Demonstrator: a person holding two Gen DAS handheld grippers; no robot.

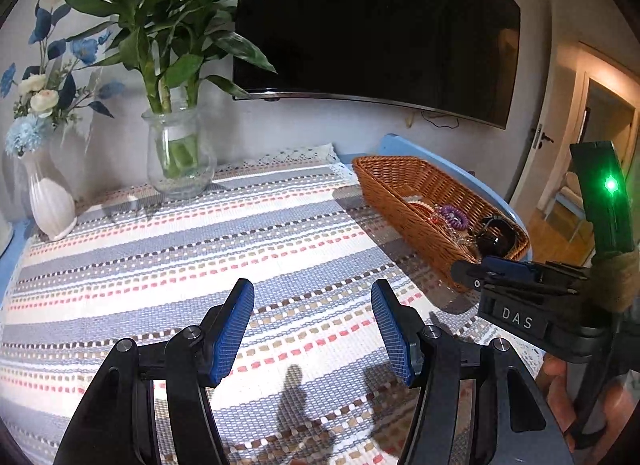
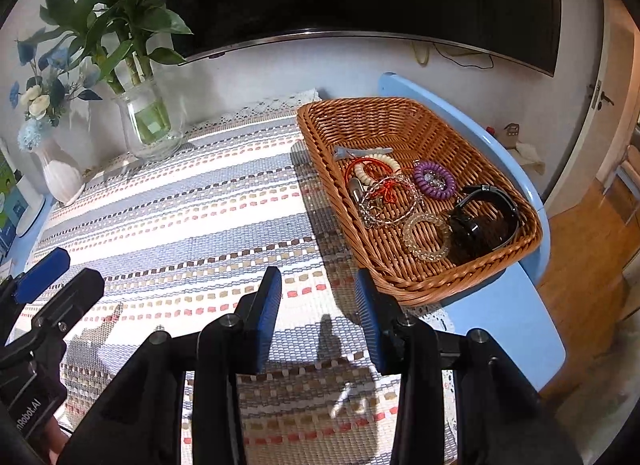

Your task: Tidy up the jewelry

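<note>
A brown wicker basket sits at the table's right end and also shows in the left wrist view. It holds a purple coil band, a clear coil band, a black watch, a silver chain, a red and cream bracelet and a grey hair clip. My left gripper is open and empty over the striped cloth. My right gripper is open and empty just left of the basket's near corner.
A glass vase of green stalks and a white vase of blue flowers stand at the back left by the wall. A dark TV hangs above. The blue table edge drops off at the right. A doorway is at far right.
</note>
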